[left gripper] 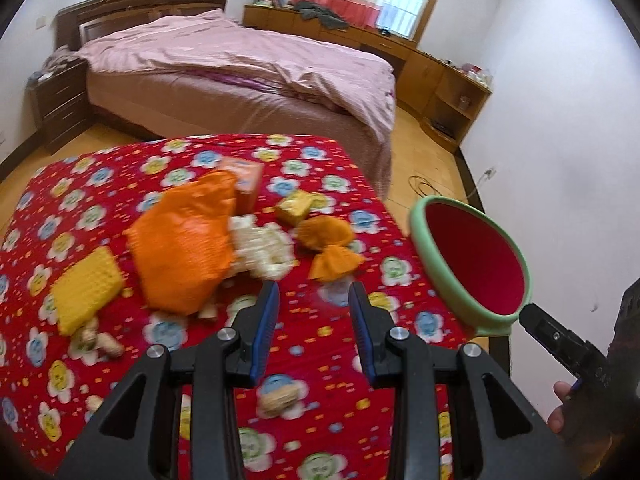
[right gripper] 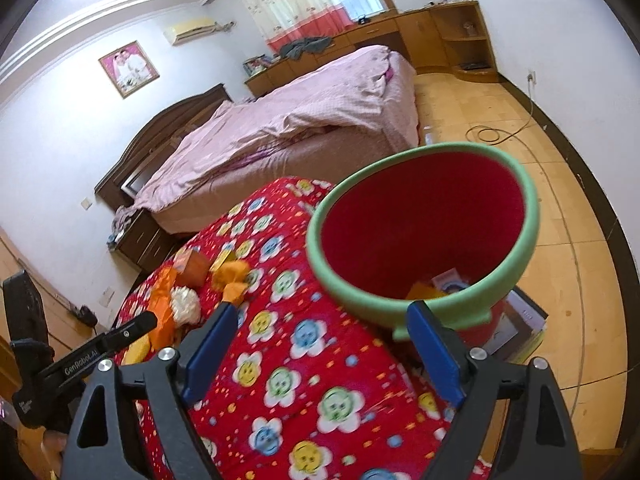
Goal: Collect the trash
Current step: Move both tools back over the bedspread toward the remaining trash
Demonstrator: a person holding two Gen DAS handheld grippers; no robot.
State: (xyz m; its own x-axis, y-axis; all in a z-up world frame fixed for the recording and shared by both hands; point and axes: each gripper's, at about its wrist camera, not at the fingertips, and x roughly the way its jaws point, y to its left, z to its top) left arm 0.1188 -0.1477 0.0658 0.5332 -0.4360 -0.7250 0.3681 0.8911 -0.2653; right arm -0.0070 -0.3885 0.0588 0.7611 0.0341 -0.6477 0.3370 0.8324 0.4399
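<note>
Trash lies on a red flowered cloth (left gripper: 328, 364): a big orange bag (left gripper: 184, 248), a white crumpled wad (left gripper: 262, 246), an orange twisted wrapper (left gripper: 330, 248), a yellow packet (left gripper: 86, 288), a small yellow wrapper (left gripper: 294, 206), an orange box (left gripper: 244, 178) and peanut shells (left gripper: 104, 342). My left gripper (left gripper: 314, 300) is open and empty, just short of the pile. A red bin with a green rim (right gripper: 424, 232) stands past the table's right edge; it holds some scraps. My right gripper (right gripper: 320, 336) is open, its right finger at the bin's rim (left gripper: 476, 256).
A bed (left gripper: 240, 64) with pink bedding stands behind the table. Wooden cabinets (left gripper: 440, 72) line the far wall. A cable (right gripper: 492, 134) lies on the wooden floor. Books (right gripper: 524, 328) lie under the bin.
</note>
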